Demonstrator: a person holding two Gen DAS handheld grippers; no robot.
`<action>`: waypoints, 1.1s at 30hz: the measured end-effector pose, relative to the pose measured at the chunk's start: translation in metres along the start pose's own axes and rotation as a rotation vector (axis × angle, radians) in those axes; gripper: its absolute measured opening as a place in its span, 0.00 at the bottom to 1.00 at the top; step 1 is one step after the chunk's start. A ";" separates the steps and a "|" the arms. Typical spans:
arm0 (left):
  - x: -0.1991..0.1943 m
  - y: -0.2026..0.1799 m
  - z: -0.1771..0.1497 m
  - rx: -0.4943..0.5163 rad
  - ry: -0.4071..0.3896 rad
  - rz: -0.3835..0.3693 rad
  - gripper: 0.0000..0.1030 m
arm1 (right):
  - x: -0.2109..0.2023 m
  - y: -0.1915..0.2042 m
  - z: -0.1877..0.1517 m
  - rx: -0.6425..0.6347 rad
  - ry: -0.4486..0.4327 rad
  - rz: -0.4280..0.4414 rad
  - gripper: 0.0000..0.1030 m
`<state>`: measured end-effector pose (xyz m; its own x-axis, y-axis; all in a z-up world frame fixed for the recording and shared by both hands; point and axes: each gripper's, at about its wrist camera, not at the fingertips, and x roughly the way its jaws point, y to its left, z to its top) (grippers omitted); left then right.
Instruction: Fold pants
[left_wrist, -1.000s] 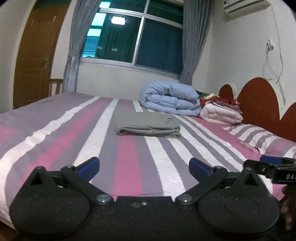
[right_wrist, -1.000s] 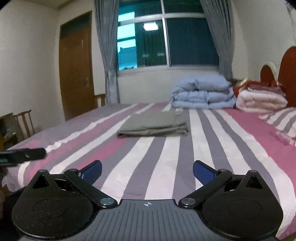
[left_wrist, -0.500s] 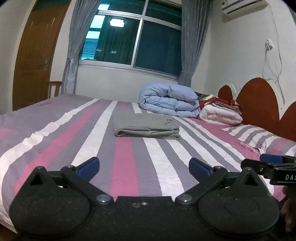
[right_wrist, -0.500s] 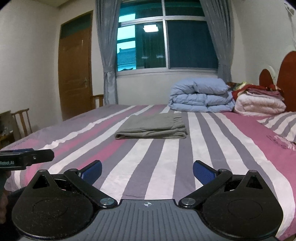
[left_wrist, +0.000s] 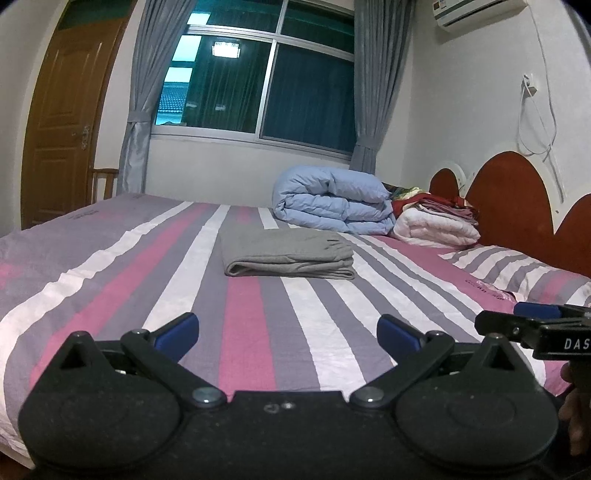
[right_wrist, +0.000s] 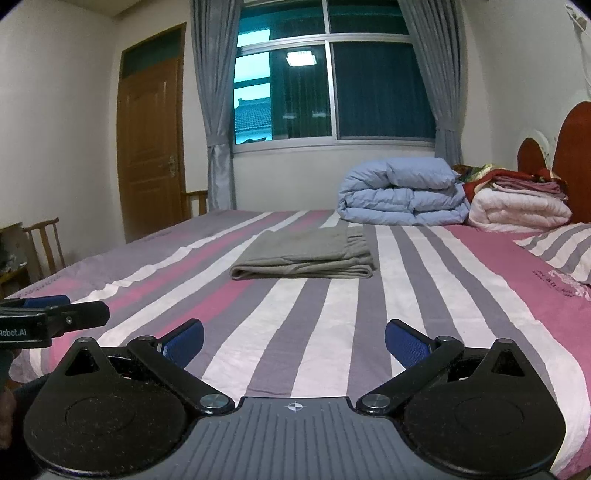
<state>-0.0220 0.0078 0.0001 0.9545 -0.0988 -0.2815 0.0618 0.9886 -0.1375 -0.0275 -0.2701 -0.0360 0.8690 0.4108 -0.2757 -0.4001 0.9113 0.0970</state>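
Observation:
Grey pants lie folded into a flat rectangle in the middle of the striped bed; they also show in the right wrist view. My left gripper is open and empty, held above the bed's near edge, well short of the pants. My right gripper is open and empty too, at the same distance from them. The right gripper shows at the right edge of the left wrist view, and the left gripper at the left edge of the right wrist view.
A folded light-blue duvet and a stack of white and red bedding sit at the far side of the bed. A striped pillow lies by the red headboard. A wooden chair and door stand on the left.
Both grippers have drawn back slightly and tilted a little upward; the pants look slightly farther away. Jaws stay open and the pants have not moved.

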 end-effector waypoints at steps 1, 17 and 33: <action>0.000 -0.001 0.000 -0.001 -0.001 0.003 0.94 | 0.000 0.001 0.000 0.001 0.000 -0.002 1.00; 0.000 -0.001 -0.001 -0.001 -0.002 0.001 0.94 | 0.000 0.003 0.000 0.002 0.001 -0.002 1.00; 0.000 -0.001 0.001 0.000 -0.001 -0.001 0.94 | 0.001 0.005 -0.001 0.003 0.005 -0.005 1.00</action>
<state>-0.0215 0.0067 0.0008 0.9546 -0.1002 -0.2804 0.0632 0.9884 -0.1380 -0.0288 -0.2647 -0.0363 0.8694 0.4066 -0.2809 -0.3953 0.9133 0.0984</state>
